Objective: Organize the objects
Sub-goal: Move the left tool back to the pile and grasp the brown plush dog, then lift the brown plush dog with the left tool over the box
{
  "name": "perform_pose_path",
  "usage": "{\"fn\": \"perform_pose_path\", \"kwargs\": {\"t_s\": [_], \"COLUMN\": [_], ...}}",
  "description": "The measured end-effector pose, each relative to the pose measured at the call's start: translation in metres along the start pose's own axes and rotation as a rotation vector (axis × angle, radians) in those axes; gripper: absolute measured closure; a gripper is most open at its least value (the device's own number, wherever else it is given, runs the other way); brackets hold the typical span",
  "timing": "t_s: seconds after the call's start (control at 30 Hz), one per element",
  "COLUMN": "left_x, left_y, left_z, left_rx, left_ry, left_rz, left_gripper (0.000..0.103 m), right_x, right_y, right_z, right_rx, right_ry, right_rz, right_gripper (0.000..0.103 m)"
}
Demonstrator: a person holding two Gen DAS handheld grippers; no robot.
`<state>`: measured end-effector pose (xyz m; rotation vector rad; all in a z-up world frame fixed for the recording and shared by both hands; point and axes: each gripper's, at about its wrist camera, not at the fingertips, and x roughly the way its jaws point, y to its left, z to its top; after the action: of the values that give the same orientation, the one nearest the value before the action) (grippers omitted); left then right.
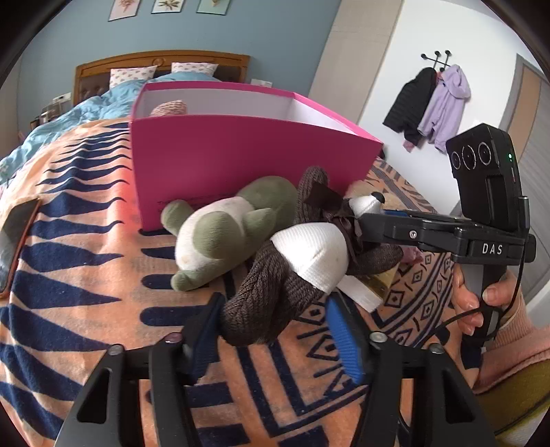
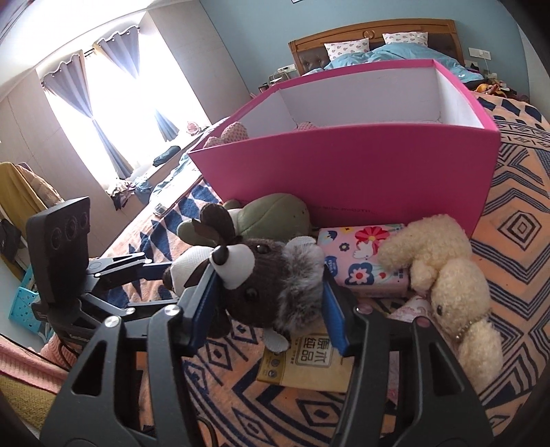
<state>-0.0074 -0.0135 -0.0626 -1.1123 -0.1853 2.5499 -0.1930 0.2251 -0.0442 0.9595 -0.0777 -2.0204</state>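
A brown knit plush toy (image 1: pixel 295 264) with white patches lies on the orange patterned blanket (image 1: pixel 86 275) in front of the open pink box (image 1: pixel 240 161). My left gripper (image 1: pixel 271 306) is shut on its lower body, a pad pressing each side. Reaching in from the right, my right gripper (image 1: pixel 364 220) is shut on the toy's head (image 2: pixel 271 292), which sits between its blue pads (image 2: pixel 331 309). In the right wrist view the left gripper (image 2: pixel 165 285) comes in from the left. A green plush (image 1: pixel 223 233) leans against the box wall (image 2: pixel 343 172). A pink knit item (image 1: pixel 170 107) shows inside the box.
A cream plush bear (image 2: pixel 443 268), a floral tissue pack (image 2: pixel 361 254) and a tan tissue pack (image 2: pixel 309 364) lie beside the toy. A person's hand (image 1: pixel 474 302) holds the right gripper's handle. Behind the box are a blue duvet (image 1: pixel 68 113), pillows and a wooden headboard (image 2: pixel 378 31).
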Motion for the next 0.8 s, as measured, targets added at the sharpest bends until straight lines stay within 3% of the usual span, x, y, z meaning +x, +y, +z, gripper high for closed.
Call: {"fn": "perform_pose_path", "kwargs": {"t_s": [0.2, 0.8], "left_x": [0.0, -0.027], "left_y": [-0.004, -0.015], "left_z": [0.003, 0.048], "left_rx": [0.0, 0.083], "left_ry": [0.001, -0.085], "left_rz": [-0.023, 0.027], "left_gripper": [0.058, 0.058], "right_x": [-0.008, -0.03], "right_y": [0.002, 0.02], "right_z": [0.003, 0.038], "right_rx": [0.002, -0.048], "right_ry": [-0.018, -0.113], "right_rz": [0.008, 0.049], "right_gripper": [0.046, 0.045]}}
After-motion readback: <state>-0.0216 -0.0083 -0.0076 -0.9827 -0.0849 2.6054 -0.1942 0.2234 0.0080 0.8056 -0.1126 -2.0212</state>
